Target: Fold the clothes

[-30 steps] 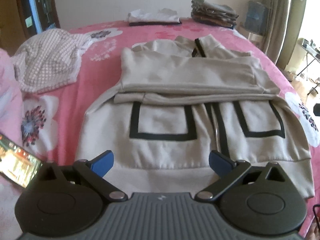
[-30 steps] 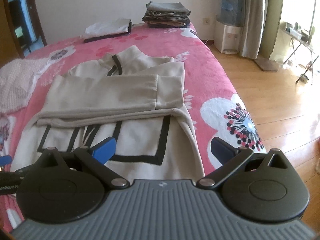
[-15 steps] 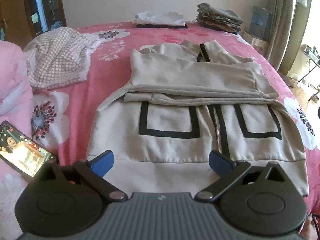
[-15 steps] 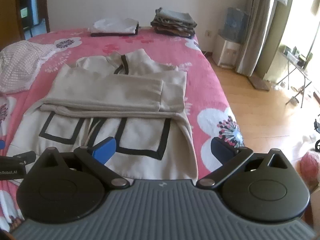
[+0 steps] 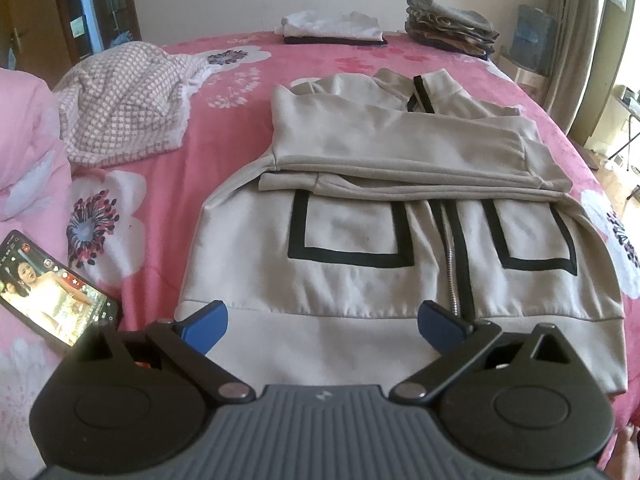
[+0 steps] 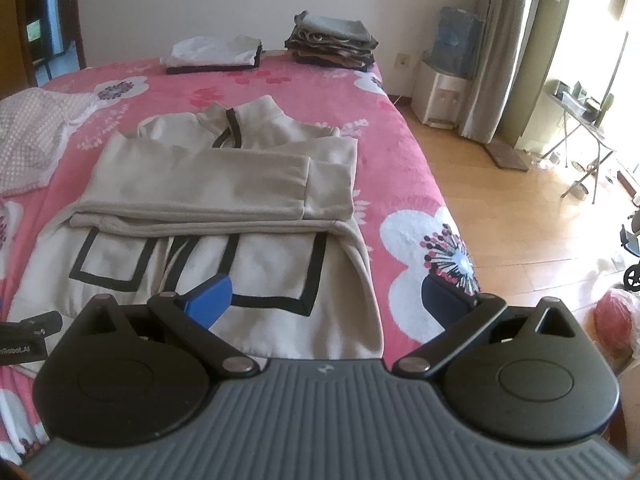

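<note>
1 beige zip jacket lies frame centre on the pink bedspread, sleeves folded across. 2 folded stacks upper frame. Left gripper and right gripper both spread wide, empty, over the hem.

Your right gripper hangs wide apart over the jacket's near right corner, nothing between its blue pads. The beige jacket lies flat on the pink bed, sleeves folded across the chest, collar pointing away from you, black-edged pockets nearest you. Your other gripper's tip pokes in at the left edge, by the hem. A checked cloth sits bunched at far left. At the far end of the bed you have a white folded pile and a darker stack beside it. Wooden floor runs to your right.
</note>
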`<act>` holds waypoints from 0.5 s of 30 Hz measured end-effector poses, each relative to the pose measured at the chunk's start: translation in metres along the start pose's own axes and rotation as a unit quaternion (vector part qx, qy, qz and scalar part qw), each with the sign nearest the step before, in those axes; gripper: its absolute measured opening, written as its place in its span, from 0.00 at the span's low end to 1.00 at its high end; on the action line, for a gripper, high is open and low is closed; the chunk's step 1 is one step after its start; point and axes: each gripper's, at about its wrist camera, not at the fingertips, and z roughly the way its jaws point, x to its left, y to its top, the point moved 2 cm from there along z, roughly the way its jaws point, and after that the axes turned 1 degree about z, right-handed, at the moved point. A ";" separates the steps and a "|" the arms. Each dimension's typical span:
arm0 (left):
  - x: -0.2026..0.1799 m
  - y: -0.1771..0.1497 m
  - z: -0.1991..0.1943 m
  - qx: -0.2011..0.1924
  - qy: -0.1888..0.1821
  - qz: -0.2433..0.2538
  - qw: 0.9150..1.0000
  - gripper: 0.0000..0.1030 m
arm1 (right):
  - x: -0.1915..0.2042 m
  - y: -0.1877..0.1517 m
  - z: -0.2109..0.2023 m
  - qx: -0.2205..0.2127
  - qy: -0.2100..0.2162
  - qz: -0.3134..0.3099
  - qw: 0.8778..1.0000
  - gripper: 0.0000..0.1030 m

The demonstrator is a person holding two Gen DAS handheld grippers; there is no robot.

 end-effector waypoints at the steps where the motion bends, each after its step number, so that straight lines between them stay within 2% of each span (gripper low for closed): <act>1: -0.001 0.000 0.000 0.000 0.001 0.001 1.000 0.99 | 0.000 0.000 0.000 0.000 0.000 0.000 1.000 0.99; 15: -0.003 -0.003 0.012 0.018 0.017 0.005 1.000 0.99 | -0.001 -0.003 0.012 0.004 0.014 -0.001 1.000 0.99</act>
